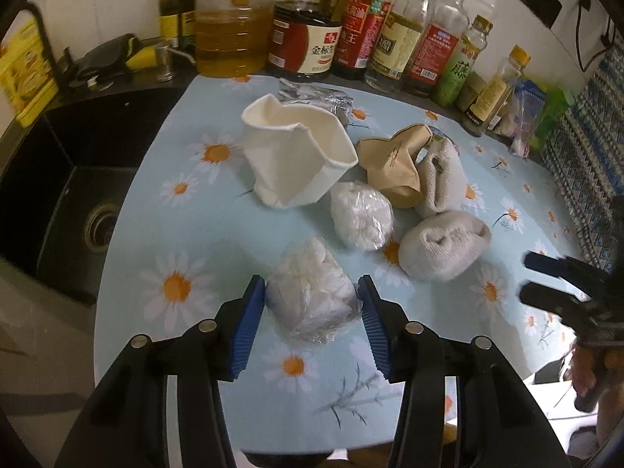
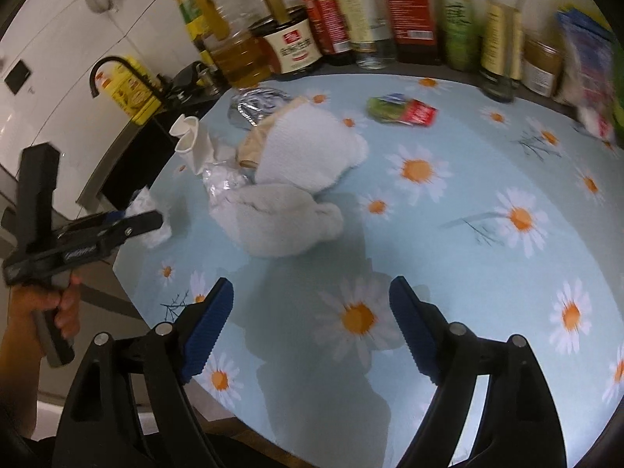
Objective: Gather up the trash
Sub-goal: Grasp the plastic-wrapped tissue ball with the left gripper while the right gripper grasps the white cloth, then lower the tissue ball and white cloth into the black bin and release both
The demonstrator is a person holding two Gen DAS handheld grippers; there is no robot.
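My left gripper [image 1: 312, 292] is shut on a crumpled white wad in clear plastic [image 1: 312, 296], just above the daisy-print tablecloth [image 1: 175, 234]. Beyond it lie a second plastic-wrapped wad [image 1: 360, 214], a crushed white paper cup [image 1: 296, 156], a crushed brown paper cup [image 1: 394, 163], a crumpled foil wrapper [image 1: 312, 93] and two rolled white socks [image 1: 440, 249]. My right gripper [image 2: 312, 296] stands open over bare cloth with nothing between its fingers. It also shows at the right edge of the left wrist view as the right gripper [image 1: 526, 277]. A green and red wrapper [image 2: 401, 109] lies farther back.
A row of oil and sauce bottles [image 1: 351, 31] lines the back of the counter. A black sink [image 1: 58, 202] with a black faucet [image 2: 113, 66] sits to the left of the cloth. A yellow box [image 1: 23, 78] stands behind the sink. A person's hand [image 2: 58, 312] holds the left gripper's handle.
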